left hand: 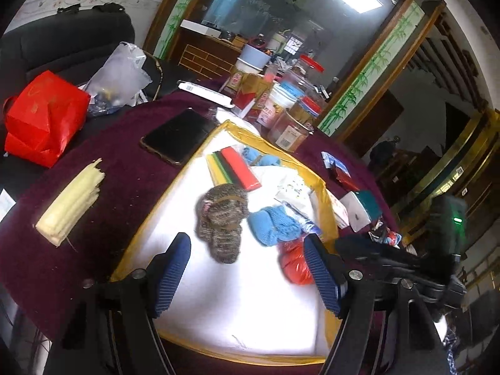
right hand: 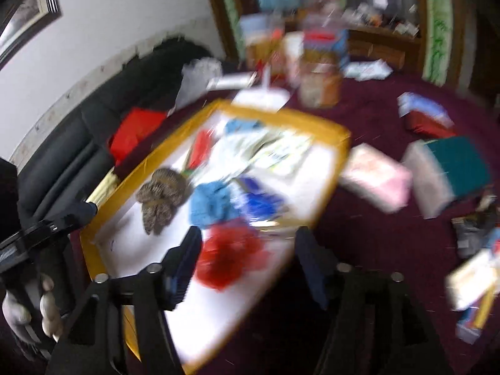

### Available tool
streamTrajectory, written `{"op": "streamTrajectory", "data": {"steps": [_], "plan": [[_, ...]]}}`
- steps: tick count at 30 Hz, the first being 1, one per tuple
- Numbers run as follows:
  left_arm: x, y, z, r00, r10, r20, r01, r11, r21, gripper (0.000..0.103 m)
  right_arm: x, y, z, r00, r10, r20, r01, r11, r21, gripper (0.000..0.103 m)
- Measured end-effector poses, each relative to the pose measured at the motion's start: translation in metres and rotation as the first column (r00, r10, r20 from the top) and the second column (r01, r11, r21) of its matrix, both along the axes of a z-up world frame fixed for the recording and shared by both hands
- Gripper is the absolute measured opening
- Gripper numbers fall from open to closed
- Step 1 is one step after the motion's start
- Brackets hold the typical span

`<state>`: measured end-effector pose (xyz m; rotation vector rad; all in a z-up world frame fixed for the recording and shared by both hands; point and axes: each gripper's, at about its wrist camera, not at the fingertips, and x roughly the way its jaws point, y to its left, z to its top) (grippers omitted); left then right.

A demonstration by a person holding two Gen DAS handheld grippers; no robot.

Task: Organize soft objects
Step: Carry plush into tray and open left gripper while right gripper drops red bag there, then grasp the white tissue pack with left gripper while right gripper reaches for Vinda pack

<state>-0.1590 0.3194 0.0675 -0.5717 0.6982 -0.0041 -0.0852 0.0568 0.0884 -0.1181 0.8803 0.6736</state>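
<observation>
A white mat with a yellow border (left hand: 218, 297) (right hand: 215, 309) lies on the maroon table. On it are a brown knitted piece (left hand: 222, 218) (right hand: 162, 197), blue knitted pieces (left hand: 275, 225) (right hand: 212, 203), a red soft item (left hand: 295, 265) (right hand: 231, 256), a striped red-yellow-green pack (left hand: 234, 168) and white printed cloth (left hand: 290, 187). My left gripper (left hand: 247, 268) is open above the mat, near the brown piece. My right gripper (right hand: 247, 265) is open over the red item; its view is blurred. The right gripper also shows in the left wrist view (left hand: 390, 259).
A black phone (left hand: 178, 136), a pale folded cloth (left hand: 72, 203) and a red bag (left hand: 43, 115) lie left of the mat. Jars and boxes (left hand: 290, 118) crowd the far side. A pink pack (right hand: 375, 178), a teal box (right hand: 450, 168) and small packets (right hand: 425, 115) lie right.
</observation>
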Motion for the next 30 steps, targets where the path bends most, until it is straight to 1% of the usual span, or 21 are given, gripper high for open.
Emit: {"op": "streamTrajectory", "data": {"steps": [3,4,6,8,9,10,11,13,14,15,17,19,21,23,24,26,28,29,30], "plan": [[0.002,-0.011,0.004,1.000,-0.020,0.008,0.020,1.000,0.013,0.080,-0.009,-0.051,0.019,0.991,-0.088,0.098,0.086,0.996,0.020,0.071],[0.003,-0.018,0.006,0.999,-0.034,0.010,0.034,0.999,0.018,0.080,-0.008,-0.066,0.022,0.986,-0.119,0.118,0.116,0.993,0.028,0.073],[0.006,-0.031,0.008,0.998,-0.063,0.012,0.063,0.998,0.026,0.080,-0.007,-0.107,0.028,0.967,-0.206,0.153,0.200,0.978,0.053,0.079],[0.009,-0.048,0.012,0.994,-0.107,0.015,0.107,0.994,0.037,0.080,-0.003,-0.151,0.029,0.940,-0.296,0.169,0.286,0.955,0.084,0.080],[0.010,-0.056,0.013,0.992,-0.128,0.015,0.128,0.991,0.044,0.080,0.000,-0.177,0.028,0.923,-0.348,0.164,0.336,0.937,0.097,0.080],[0.011,-0.065,0.014,0.989,-0.150,0.015,0.149,0.987,0.053,0.080,0.004,-0.202,0.026,0.902,-0.405,0.149,0.391,0.913,0.113,0.080],[0.012,-0.077,0.016,0.983,-0.182,0.015,0.181,0.981,0.067,0.080,0.009,-0.230,0.023,0.877,-0.466,0.118,0.450,0.882,0.140,0.080],[0.013,-0.095,0.018,0.974,-0.227,0.012,0.225,0.970,0.086,0.080,0.020,-0.282,0.014,0.823,-0.568,0.034,0.549,0.808,0.211,0.080],[0.015,-0.107,0.019,0.966,-0.257,0.008,0.255,0.962,0.095,0.080,0.026,-0.314,0.008,0.783,-0.622,-0.020,0.606,0.755,0.249,0.080],[0.016,-0.115,0.019,0.961,-0.276,0.003,0.275,0.956,0.099,0.080,0.030,-0.330,0.004,0.759,-0.650,-0.045,0.637,0.725,0.263,0.080],[0.020,-0.136,0.019,0.949,-0.315,-0.013,0.314,0.943,0.111,0.080,0.040,-0.365,-0.009,0.716,-0.692,-0.096,0.687,0.673,0.275,0.080],[0.023,-0.155,0.020,0.937,-0.350,-0.024,0.350,0.929,0.118,0.080,0.049,-0.381,-0.019,0.697,-0.705,-0.130,0.709,0.650,0.273,0.080],[0.028,-0.180,0.021,0.918,-0.395,-0.040,0.397,0.908,0.134,0.080,0.058,-0.389,-0.030,0.693,-0.704,-0.158,0.715,0.641,0.280,0.080],[0.033,-0.201,0.022,0.902,-0.427,-0.056,0.431,0.891,0.146,0.080,0.060,-0.389,-0.041,0.701,-0.694,-0.166,0.705,0.640,0.305,0.080],[0.037,-0.215,0.022,0.890,-0.450,-0.067,0.455,0.877,0.153,0.080,0.056,-0.388,-0.045,0.706,-0.688,-0.166,0.700,0.644,0.309,0.080],[0.046,-0.239,0.022,0.874,-0.478,-0.090,0.487,0.856,0.174,0.080,0.060,-0.387,-0.049,0.718,-0.674,-0.174,0.692,0.662,0.287,0.080],[0.057,-0.265,0.018,0.857,-0.502,-0.113,0.514,0.831,0.210,0.080,0.057,-0.386,-0.045,0.737,-0.661,-0.144,0.668,0.677,0.310,0.080],[0.063,-0.276,0.016,0.849,-0.514,-0.124,0.529,0.819,0.224,0.080,0.056,-0.384,-0.044,0.742,-0.656,-0.137,0.661,0.685,0.306,0.080],[0.071,-0.292,0.011,0.834,-0.535,-0.133,0.551,0.802,0.231,0.080,0.055,-0.381,-0.045,0.748,-0.649,-0.137,0.656,0.693,0.298,0.080]]}}
